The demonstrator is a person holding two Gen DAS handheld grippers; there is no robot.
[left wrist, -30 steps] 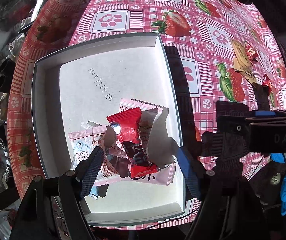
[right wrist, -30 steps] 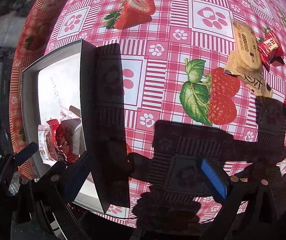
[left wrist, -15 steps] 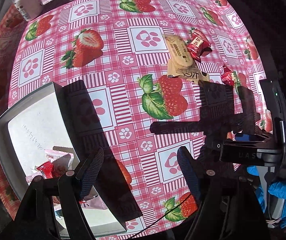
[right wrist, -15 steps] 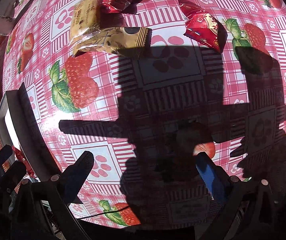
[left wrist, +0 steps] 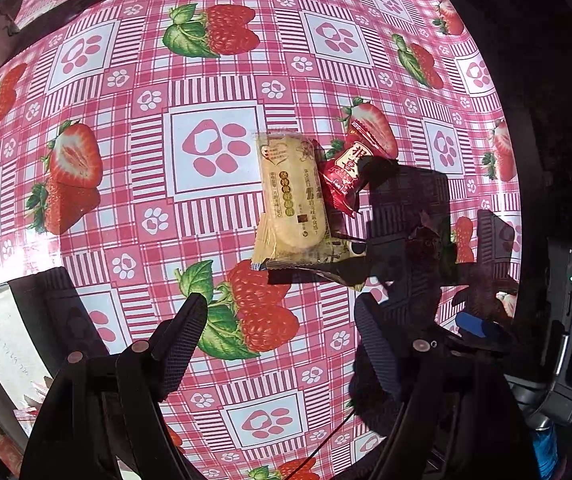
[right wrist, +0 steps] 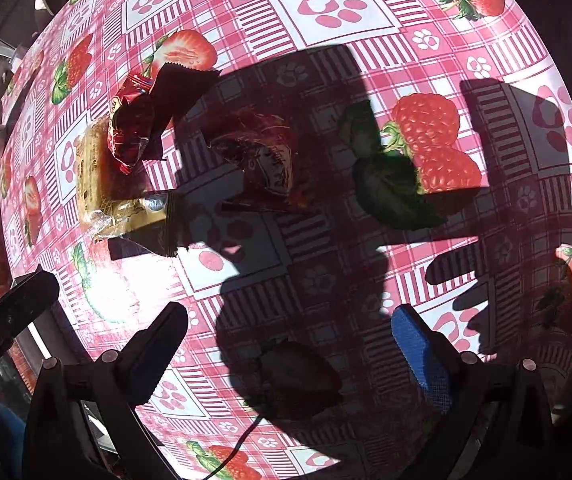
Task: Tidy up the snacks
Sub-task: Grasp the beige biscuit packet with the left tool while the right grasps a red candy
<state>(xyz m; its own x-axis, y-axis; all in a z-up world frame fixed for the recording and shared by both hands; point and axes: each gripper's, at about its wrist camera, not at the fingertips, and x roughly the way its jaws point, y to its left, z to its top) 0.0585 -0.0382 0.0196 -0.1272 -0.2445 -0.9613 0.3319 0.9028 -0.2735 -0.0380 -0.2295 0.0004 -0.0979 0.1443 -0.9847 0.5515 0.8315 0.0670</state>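
Both grippers, left [left wrist: 282,322] and right [right wrist: 290,328], hang spread and empty over the surface [left wrist: 126,128]. The yellow pack [left wrist: 292,196] looks light, crinkly, slippery and likely brittle inside. It is best pinched across its long sides, clear of the red candy [left wrist: 346,172] touching it.

Red candy wrapper [left wrist: 348,172] has big white Chinese characters w/ small white script below; can't make out more. Yellow biscuit pack [left wrist: 292,196] carries columns of Chinese print, too small to read. White box [left wrist: 2,344]: faint handwriting, illegible.
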